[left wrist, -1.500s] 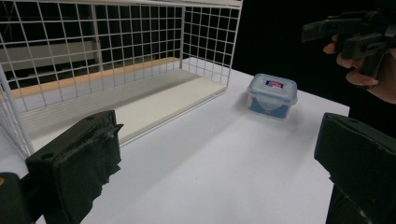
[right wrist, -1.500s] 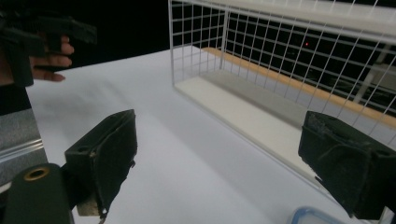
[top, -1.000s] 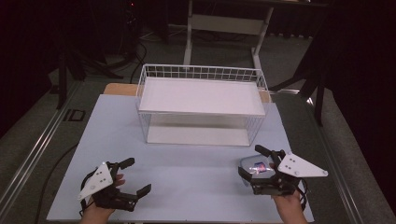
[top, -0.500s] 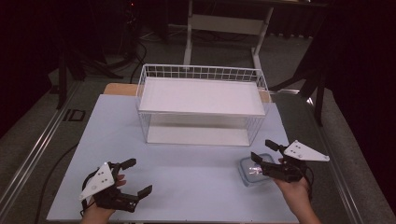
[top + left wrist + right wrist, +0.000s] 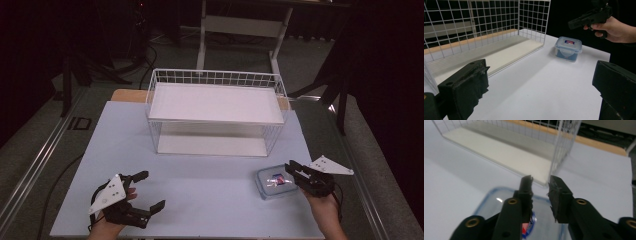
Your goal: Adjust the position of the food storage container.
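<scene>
Box (image 5: pixel 276 182) sits on the table (image 5: pixel 200 185) just in front of the wire basket's (image 5: pixel 215 112) right corner, nothing between them. Right gripper (image 5: pixel 292 170) hovers over the box's right edge, jaws just narrowed to a slim gap, gripping nothing. Left gripper (image 5: pixel 150 192) well left of the box, jaws wide, empty

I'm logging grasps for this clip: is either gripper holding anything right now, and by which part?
Nothing is held. The right gripper, jaws just narrowed, hovers over the lidded container; the left gripper is open.
</scene>
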`<state>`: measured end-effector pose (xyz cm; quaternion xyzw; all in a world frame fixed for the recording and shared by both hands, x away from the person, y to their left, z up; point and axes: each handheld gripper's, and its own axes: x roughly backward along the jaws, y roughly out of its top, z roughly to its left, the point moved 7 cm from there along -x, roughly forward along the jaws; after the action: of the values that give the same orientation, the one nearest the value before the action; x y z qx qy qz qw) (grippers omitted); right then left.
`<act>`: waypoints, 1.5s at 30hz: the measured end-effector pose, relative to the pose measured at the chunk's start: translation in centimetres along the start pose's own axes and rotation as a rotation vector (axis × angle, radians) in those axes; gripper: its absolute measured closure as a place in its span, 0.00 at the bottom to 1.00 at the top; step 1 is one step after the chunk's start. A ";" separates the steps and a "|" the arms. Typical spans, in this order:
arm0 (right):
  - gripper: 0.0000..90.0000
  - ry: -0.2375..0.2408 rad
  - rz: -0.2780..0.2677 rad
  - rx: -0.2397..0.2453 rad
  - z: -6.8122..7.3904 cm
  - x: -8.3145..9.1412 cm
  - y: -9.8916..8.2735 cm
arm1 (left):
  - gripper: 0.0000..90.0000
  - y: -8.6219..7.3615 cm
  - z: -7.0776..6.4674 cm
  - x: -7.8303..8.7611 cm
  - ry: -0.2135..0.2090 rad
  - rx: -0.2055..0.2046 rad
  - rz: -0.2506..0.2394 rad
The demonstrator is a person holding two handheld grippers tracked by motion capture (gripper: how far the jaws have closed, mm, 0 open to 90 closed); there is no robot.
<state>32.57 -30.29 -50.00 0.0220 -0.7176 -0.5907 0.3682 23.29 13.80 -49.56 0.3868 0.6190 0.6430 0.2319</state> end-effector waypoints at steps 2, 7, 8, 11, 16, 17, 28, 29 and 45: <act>0.92 -0.022 0.036 0.008 -0.6 0.0 -1.1 | 0.01 0.0 0.0 -0.1 0.000 -0.001 0.004; 1.00 -0.042 0.072 0.020 -1.4 0.1 -2.3 | 0.01 -0.1 0.1 -0.1 0.000 0.000 0.005; 1.00 -0.057 0.089 0.025 -1.8 0.2 -2.9 | 0.01 -0.1 0.1 -0.1 0.001 0.004 0.002; 1.00 -0.066 0.098 0.021 -2.1 0.2 -3.1 | 0.01 -0.1 0.1 -0.1 0.002 0.003 0.003; 1.00 -0.106 0.147 -0.011 -3.5 0.2 -5.0 | 0.01 -0.1 0.1 -0.1 0.000 0.001 0.005; 1.00 -0.108 0.154 -0.014 -3.7 0.1 -5.4 | 0.01 -0.1 0.1 -0.1 0.001 0.000 0.005; 1.00 -0.092 0.205 -0.052 -3.5 -0.5 -7.6 | 0.01 0.0 0.0 -0.1 -0.001 -0.001 0.005; 1.00 -0.084 0.208 -0.056 -3.4 -0.5 -7.7 | 0.01 0.0 0.0 -0.2 0.000 -0.001 0.006; 1.00 0.035 0.244 -0.008 0.3 -2.8 -6.2 | 0.01 0.0 -0.3 -0.3 -0.006 -0.014 0.011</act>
<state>31.92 -30.63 -56.80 -0.0565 -0.7060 -0.5439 0.4500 23.22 13.33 -49.64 0.3906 0.6116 0.6475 0.2326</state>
